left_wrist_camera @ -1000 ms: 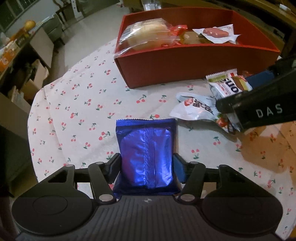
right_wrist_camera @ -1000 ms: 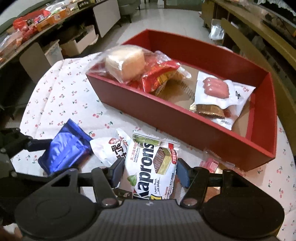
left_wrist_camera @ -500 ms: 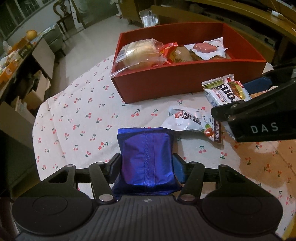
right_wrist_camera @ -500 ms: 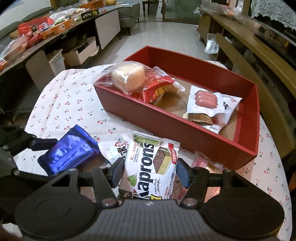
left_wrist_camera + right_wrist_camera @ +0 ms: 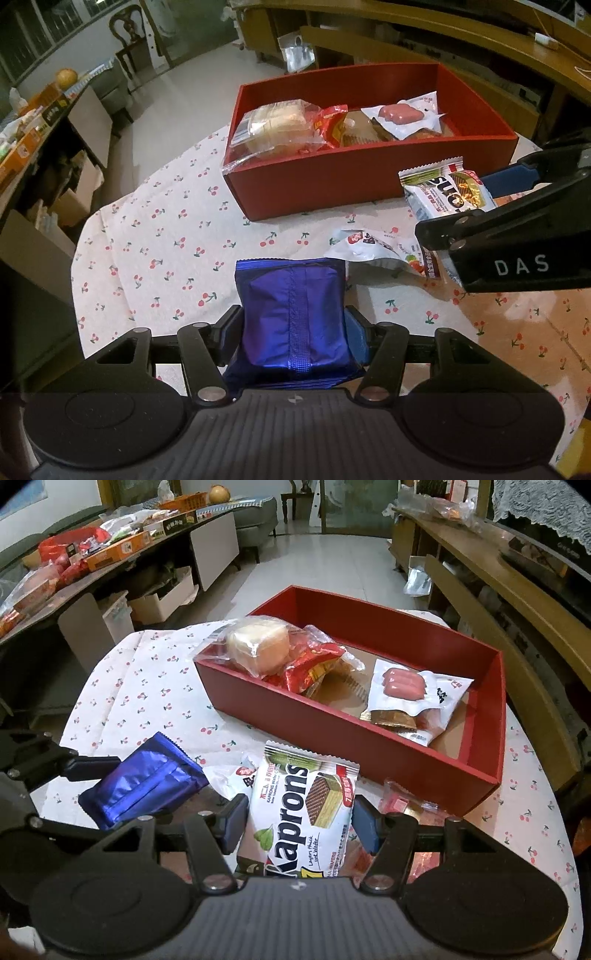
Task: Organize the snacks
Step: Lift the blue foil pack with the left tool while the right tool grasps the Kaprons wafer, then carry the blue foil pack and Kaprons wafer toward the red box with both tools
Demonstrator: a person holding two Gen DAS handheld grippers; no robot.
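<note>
Left wrist view: my left gripper [image 5: 293, 328] pinches a glossy blue foil snack pouch [image 5: 291, 314] by its sides, held clear of the cherry-print tablecloth [image 5: 166, 236]. My right gripper [image 5: 299, 818] clamps a white Kaprons wafer packet [image 5: 303, 808] likewise. Both point toward the open red cardboard box [image 5: 332, 184], which sits beyond them on the cloth.

Risks, as I judge them: slick foil may slide from the pads; the two grippers, close together, may collide over the box; the bagged sponge cake [image 5: 275, 127] overhanging the near wall could snag.

Only the right wrist view shows the bare box floor [image 5: 448, 740] at the far end and a pink wrapper [image 5: 397, 803] outside the box.
</note>
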